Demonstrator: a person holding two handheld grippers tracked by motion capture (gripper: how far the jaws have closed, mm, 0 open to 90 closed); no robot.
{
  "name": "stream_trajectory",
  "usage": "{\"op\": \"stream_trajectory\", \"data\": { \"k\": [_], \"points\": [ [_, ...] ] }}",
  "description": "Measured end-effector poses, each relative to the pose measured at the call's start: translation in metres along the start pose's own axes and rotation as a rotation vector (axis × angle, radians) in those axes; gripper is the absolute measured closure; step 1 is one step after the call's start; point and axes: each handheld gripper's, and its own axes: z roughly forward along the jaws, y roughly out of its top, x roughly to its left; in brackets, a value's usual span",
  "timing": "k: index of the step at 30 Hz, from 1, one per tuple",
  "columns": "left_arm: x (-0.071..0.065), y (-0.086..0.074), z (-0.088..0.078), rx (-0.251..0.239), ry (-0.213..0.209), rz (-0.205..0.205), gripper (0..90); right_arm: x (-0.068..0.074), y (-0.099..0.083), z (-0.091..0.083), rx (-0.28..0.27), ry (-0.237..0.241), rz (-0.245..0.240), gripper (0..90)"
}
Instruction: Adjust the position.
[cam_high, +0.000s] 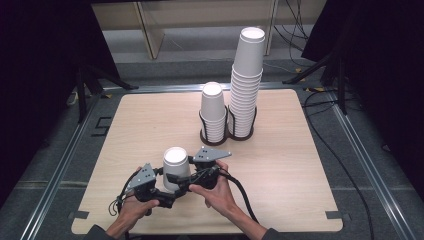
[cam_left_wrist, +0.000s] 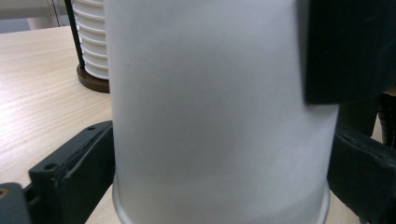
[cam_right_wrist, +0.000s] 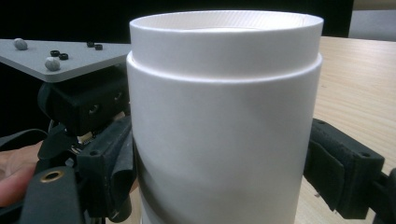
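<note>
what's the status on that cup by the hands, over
Left hand-held gripper open, jaws either side of the upside-down paper cup. Right hand-held gripper shut on cup. Cup stands on the table. Two cup stacks further back, not in the way.

One loose paper cup (cam_high: 176, 167), two cup stacks (cam_high: 213, 112), two holders (cam_high: 242, 134), two grippers (cam_high: 197, 181).
</note>
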Motion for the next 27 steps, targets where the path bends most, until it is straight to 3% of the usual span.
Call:
{"op": "stream_trajectory", "data": {
  "k": [2,3,4,8,11,14,15,16,19,22,27],
  "points": [
    [0.0,0.0,0.0,-0.003,-0.005,0.0,2.3,0.001,0.0,0.001,0.009,0.014,0.021,18.0],
    [-0.001,0.0,0.001,-0.013,-0.011,-0.007,3.4,0.001,-0.001,0.001,0.005,0.012,0.005,18.0],
    [-0.001,0.001,-0.002,0.014,-0.004,0.001,4.3,0.001,-0.001,0.001,0.006,0.014,0.006,18.0],
    [-0.001,0.001,-0.001,-0.012,-0.023,-0.002,5.6,0.001,-0.001,0.001,0.003,0.021,0.012,17.8],
    [-0.002,0.003,-0.004,0.019,-0.004,0.02,6.9,0.0,-0.001,0.001,-0.003,0.026,-0.003,17.4],
    [-0.002,0.003,-0.002,0.001,-0.014,0.044,8.2,-0.001,0.0,0.0,-0.001,0.024,-0.007,16.8],
    [-0.003,0.004,-0.004,0.021,-0.002,0.054,8.7,-0.001,0.0,-0.001,0.001,0.027,0.019,16.6],
    [-0.002,0.004,-0.003,0.004,-0.015,0.062,9.0,-0.003,0.001,-0.001,0.0,0.026,0.0,16.4],
    [-0.003,0.005,-0.004,0.021,0.002,0.089,9.7,-0.006,0.002,-0.001,-0.001,0.031,-0.016,15.7],
    [-0.004,0.005,-0.005,0.042,0.005,0.119,10.2,-0.003,0.006,-0.004,0.044,0.039,-0.002,15.1],
    [-0.007,0.006,-0.004,0.033,-0.012,0.146,10.6,-0.005,0.018,-0.01,0.089,0.054,-0.074,15.0]
  ]
}}
